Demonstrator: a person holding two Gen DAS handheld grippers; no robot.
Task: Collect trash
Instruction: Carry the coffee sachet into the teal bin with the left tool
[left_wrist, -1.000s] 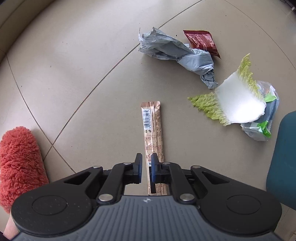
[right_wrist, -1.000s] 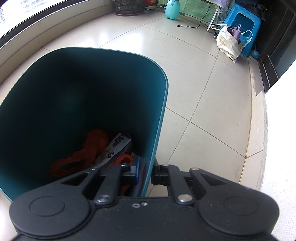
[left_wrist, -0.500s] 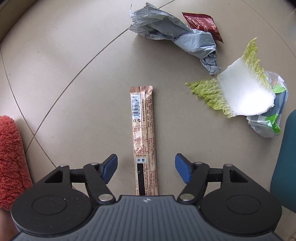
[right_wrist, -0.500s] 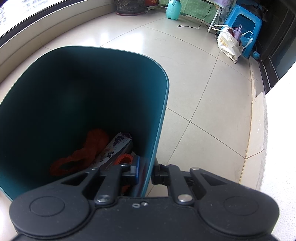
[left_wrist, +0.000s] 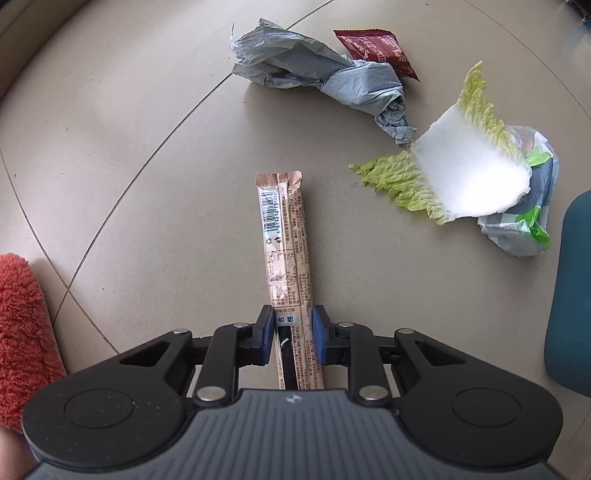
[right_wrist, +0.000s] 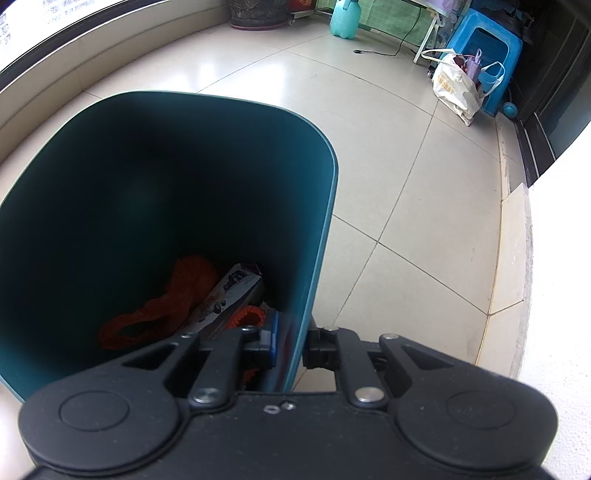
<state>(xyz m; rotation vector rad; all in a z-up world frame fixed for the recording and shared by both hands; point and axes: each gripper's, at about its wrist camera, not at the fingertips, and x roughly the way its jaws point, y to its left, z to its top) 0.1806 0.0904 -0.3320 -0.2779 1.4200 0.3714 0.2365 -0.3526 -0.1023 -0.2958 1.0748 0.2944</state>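
A long tan stick wrapper (left_wrist: 284, 236) lies on the tiled floor. Its near end is between the blue pads of my left gripper (left_wrist: 292, 326), whose jaws are closing and pinch it from both sides, so it buckles a little. Beyond it lie a crumpled grey plastic bag (left_wrist: 314, 70), a dark red packet (left_wrist: 376, 48), a cabbage leaf (left_wrist: 465, 173) and a green-and-white bag (left_wrist: 532, 221). My right gripper (right_wrist: 291, 347) is shut on the near wall of the teal bin (right_wrist: 317, 221). Orange netting (right_wrist: 173, 295) and a printed wrapper (right_wrist: 229, 295) lie in the bin.
The teal bin (left_wrist: 572, 295) stands at the right edge of the left wrist view, and something orange and fluffy (left_wrist: 22, 332) is at the left edge. Far off are a blue stool (right_wrist: 484, 48), a white bag (right_wrist: 458, 88) and a pale ledge (right_wrist: 513, 258).
My left gripper opened wide, sank over the tan wrapper's near end, then closed in on it. The right gripper and the bin have not moved.
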